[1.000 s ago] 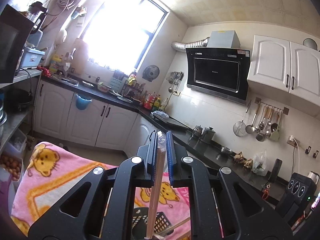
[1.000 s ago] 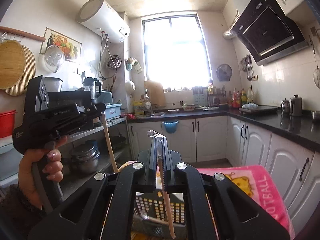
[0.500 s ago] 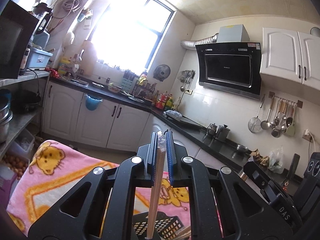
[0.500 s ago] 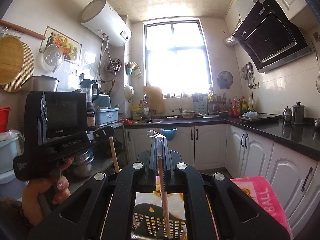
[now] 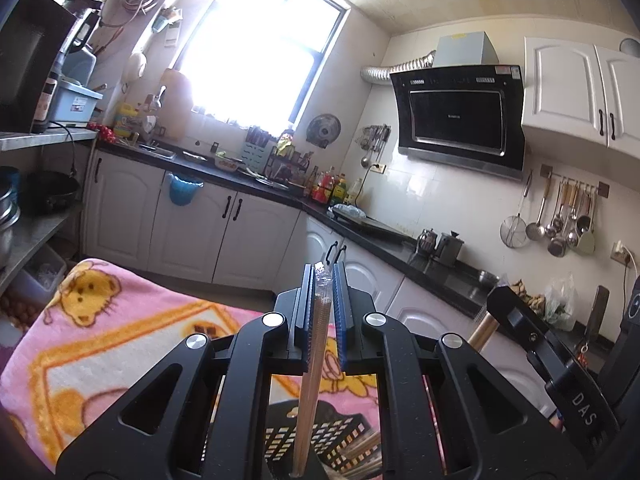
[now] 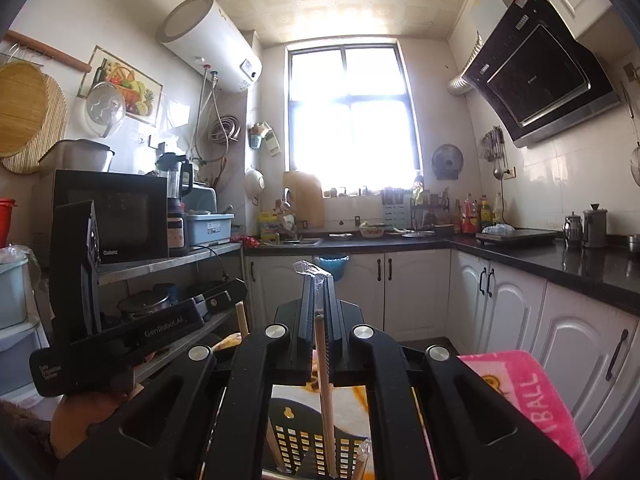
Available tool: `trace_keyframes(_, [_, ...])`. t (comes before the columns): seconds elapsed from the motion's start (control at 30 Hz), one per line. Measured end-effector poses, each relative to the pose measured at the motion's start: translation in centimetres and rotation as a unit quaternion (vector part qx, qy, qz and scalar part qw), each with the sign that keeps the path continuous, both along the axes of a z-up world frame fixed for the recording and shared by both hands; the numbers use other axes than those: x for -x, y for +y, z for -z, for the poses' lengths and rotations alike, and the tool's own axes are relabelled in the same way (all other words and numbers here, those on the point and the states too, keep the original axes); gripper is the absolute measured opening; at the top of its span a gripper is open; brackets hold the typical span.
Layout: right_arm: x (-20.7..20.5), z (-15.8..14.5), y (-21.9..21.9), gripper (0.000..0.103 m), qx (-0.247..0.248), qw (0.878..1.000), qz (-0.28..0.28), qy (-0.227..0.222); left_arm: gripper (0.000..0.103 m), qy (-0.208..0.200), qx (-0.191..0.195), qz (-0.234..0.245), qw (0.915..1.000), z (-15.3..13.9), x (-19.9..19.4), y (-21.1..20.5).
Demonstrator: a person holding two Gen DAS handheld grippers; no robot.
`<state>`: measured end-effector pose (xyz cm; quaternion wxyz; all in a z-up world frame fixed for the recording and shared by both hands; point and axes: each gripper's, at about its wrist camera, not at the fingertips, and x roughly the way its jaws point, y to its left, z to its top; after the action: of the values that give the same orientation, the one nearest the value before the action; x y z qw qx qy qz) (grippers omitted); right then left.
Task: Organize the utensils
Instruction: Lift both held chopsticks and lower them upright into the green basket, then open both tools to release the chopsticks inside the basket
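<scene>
My left gripper (image 5: 322, 276) is shut on a pair of plastic-wrapped wooden chopsticks (image 5: 310, 380), held upright with the lower end over a black perforated utensil basket (image 5: 320, 440). My right gripper (image 6: 318, 280) is shut on another wrapped pair of chopsticks (image 6: 326, 392), its lower end down inside the same basket (image 6: 304, 444). More wrapped chopsticks (image 5: 362, 450) lie in the basket. The left gripper body (image 6: 120, 332) shows at the left of the right wrist view; the right gripper body (image 5: 560, 364) shows at the right of the left wrist view.
The basket rests on a pink cartoon-print blanket (image 5: 100, 340). White cabinets under a black countertop (image 6: 560, 264) run along the back and right. A metal shelf with a microwave (image 6: 112, 216) stands on the left.
Both grippers have dropped lower toward the basket with their chopsticks. The two grippers have come closer together, so each shows more in the other's view.
</scene>
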<state>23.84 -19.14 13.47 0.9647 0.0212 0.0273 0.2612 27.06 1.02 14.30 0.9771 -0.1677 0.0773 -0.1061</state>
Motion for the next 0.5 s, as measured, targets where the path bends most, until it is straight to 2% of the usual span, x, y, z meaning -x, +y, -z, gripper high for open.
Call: trace_keyframes(0.5, [-0.4,3.5,-0.8,0.005,-0.01,0.999,0.012,0.041,0.006,0.037,-0.019,0.021,0.9989,3.0,-0.4,-0.9])
